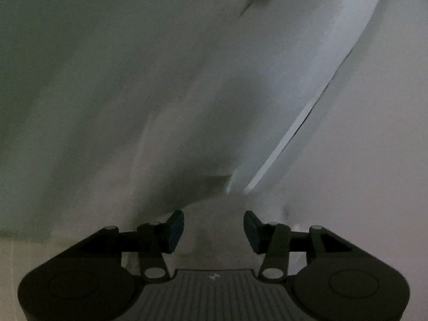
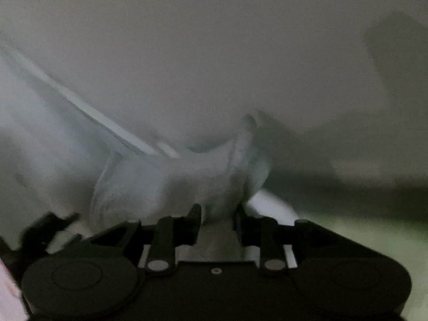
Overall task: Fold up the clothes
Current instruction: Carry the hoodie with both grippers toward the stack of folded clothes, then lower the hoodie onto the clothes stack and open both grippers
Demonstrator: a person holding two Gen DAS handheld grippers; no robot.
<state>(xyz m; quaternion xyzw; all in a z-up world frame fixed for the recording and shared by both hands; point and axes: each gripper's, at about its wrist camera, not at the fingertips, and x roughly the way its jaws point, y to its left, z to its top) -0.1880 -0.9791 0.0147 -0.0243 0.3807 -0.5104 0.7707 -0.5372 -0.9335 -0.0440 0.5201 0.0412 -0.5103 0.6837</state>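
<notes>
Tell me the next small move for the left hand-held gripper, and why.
Probably ease the left hand-held gripper forward and close it on the white garment. Its jaws stand apart with cloth lying between and ahead of them, while the right hand-held gripper already has a bunched fold between its fingers.

The left gripper (image 1: 213, 231) sits low in the left wrist view, its two dark fingers (image 1: 175, 231) spread apart with pale fabric showing in the gap between them. A white garment (image 1: 149, 85) fills nearly the whole view, blurred and dim. A bright folded edge (image 1: 302, 131) runs diagonally from the upper right down toward the centre, ending just above the fingers. Two faint dark marks (image 1: 254, 0) lie on the cloth near the top.
</notes>
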